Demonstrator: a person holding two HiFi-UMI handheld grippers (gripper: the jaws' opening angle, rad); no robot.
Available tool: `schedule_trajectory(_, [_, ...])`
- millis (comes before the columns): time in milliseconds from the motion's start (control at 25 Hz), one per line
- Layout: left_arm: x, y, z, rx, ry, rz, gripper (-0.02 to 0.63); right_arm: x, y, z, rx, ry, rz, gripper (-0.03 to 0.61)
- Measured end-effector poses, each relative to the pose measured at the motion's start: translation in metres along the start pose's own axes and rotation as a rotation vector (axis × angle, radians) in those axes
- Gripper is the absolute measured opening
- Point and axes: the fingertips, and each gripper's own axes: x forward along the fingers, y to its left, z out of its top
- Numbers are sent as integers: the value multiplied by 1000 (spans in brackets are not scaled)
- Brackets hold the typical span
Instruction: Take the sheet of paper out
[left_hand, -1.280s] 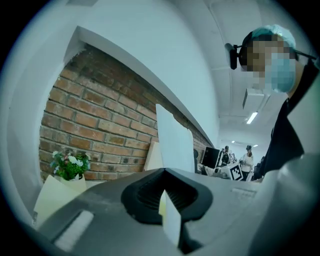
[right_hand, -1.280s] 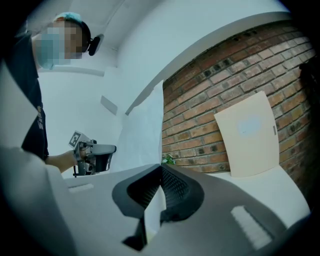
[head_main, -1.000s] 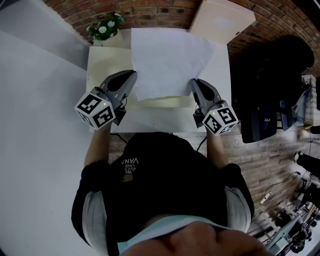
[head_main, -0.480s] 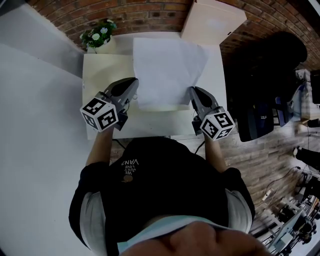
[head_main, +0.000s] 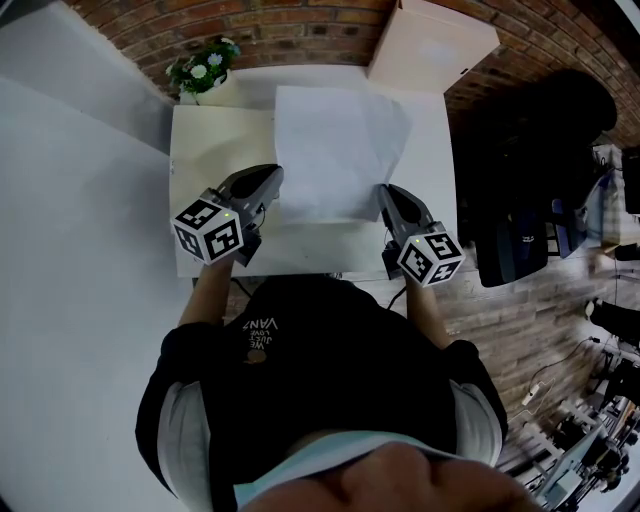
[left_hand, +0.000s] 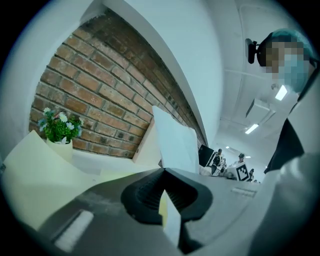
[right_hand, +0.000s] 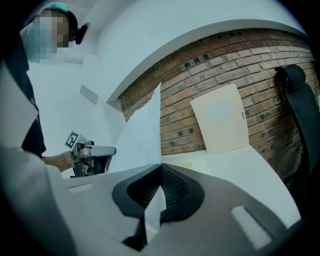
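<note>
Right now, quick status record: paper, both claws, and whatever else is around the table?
sheet of paper: white, spread over the table, pinched at both near corners
left claw: shut on the near left corner
right claw: shut on the near right corner
potted plant: at the table's far left corner, by the brick wall
pale board: leaning on the wall, far right
</note>
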Motion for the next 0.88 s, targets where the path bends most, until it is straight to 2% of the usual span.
schedule_trajectory(320, [-6,4,-23,-54,16,8,2,1,1,-24,23,55,-25,0])
schedule_trajectory(880, [-16,6,-40,-95,11,31,2,3,6,-39,30,86,-26,0])
